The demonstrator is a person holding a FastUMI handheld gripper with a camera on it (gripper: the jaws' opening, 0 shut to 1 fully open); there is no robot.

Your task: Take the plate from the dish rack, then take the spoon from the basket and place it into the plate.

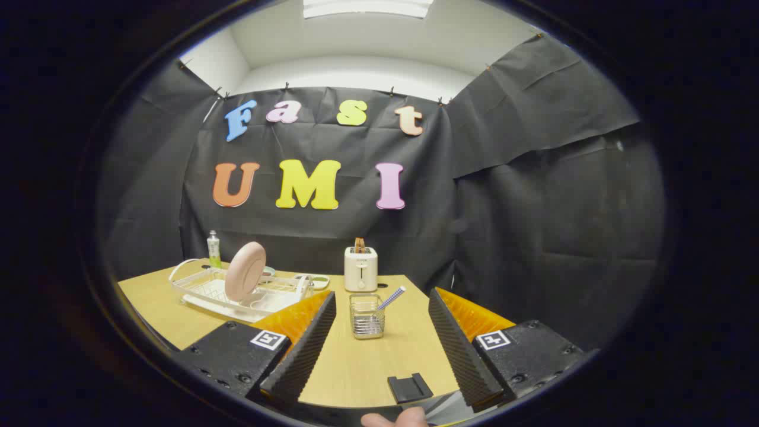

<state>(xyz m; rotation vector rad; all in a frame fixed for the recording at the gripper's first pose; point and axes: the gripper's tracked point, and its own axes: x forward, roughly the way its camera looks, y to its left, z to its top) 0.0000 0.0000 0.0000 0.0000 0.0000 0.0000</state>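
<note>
A pink plate (245, 271) stands on edge in a white wire dish rack (201, 290), beyond my left finger on the wooden table (367, 367). A small clear mesh basket (367, 316) stands just ahead of the fingers, between their tips. A spoon (392, 298) leans out of the basket to the right, handle up. My gripper (382, 293) is open, with nothing between its fingers, and it hangs above the table well short of the rack.
A white toaster (360, 268) with toast in it stands behind the basket by the cloth wall. A green soap bottle (213, 249) stands behind the rack. A small black block (410, 388) lies near the table's front edge, with a fingertip (394, 419) below it.
</note>
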